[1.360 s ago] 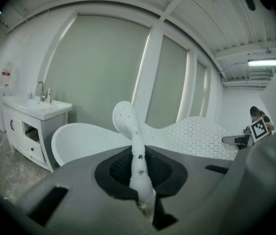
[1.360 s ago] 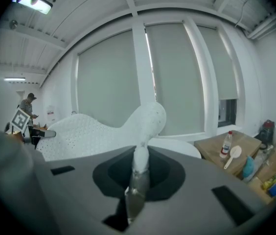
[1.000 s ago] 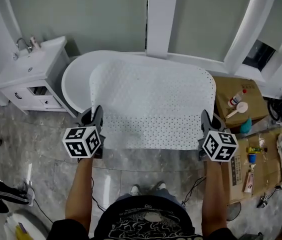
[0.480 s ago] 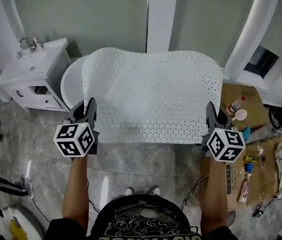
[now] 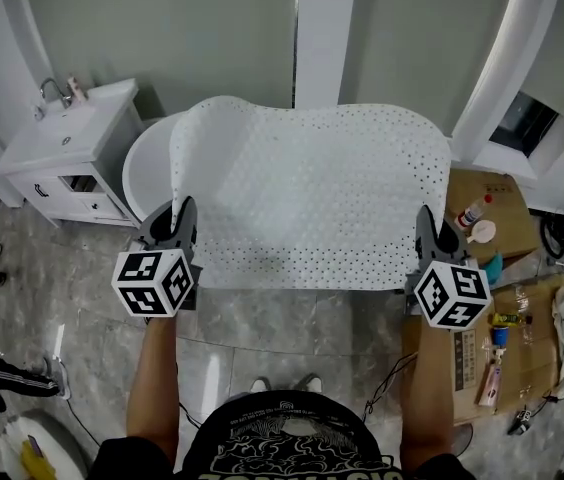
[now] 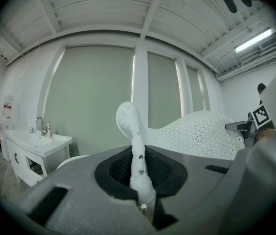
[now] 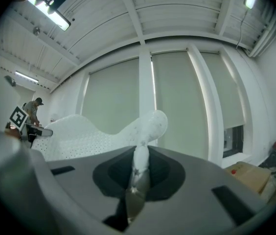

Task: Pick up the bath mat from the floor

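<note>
The white perforated bath mat hangs spread in the air between both grippers, above the white bathtub. My left gripper is shut on the mat's near left corner, and my right gripper is shut on its near right corner. In the left gripper view the mat's edge stands pinched between the jaws, and the mat's bulge spreads to the right. In the right gripper view the mat's edge is likewise clamped, with the sheet running off to the left.
A white vanity with sink and tap stands at the left. Cardboard with bottles and small items lies on the floor at the right. Grey marble floor tiles lie below. A person stands in the distance.
Both grippers have lifted the mat higher; it covers more of the tub than a second ago. Since half a second ago almost nothing has shifted.
</note>
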Action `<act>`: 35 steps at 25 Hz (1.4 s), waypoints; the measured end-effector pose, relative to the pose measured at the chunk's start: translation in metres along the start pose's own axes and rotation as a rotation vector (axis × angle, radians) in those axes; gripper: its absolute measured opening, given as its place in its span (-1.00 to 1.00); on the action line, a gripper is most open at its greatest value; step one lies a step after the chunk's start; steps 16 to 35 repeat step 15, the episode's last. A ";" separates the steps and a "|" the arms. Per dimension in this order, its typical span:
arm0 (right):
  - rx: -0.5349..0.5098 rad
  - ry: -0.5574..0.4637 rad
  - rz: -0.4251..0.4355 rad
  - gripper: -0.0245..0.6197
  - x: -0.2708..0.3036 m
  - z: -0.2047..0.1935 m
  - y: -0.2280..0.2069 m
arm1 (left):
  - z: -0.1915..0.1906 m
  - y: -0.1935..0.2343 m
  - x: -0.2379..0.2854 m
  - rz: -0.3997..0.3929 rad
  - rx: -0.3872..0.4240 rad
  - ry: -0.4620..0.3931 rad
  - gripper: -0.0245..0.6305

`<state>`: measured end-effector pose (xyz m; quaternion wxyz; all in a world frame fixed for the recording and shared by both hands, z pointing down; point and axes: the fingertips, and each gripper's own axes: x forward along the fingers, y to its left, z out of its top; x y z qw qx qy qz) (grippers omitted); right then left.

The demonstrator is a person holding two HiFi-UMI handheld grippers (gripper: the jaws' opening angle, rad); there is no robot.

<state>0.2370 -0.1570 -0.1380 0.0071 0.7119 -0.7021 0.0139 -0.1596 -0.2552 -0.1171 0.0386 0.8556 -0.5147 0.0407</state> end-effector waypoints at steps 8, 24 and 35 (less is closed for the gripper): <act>0.002 -0.014 -0.017 -0.85 -0.009 0.001 -0.008 | 0.002 -0.010 -0.001 -0.011 0.003 -0.008 -0.83; 0.002 -0.016 -0.027 -0.85 -0.012 0.003 -0.006 | 0.008 -0.006 -0.003 -0.014 0.002 -0.019 -0.83; 0.002 -0.016 -0.027 -0.85 -0.012 0.003 -0.006 | 0.008 -0.006 -0.003 -0.014 0.002 -0.019 -0.83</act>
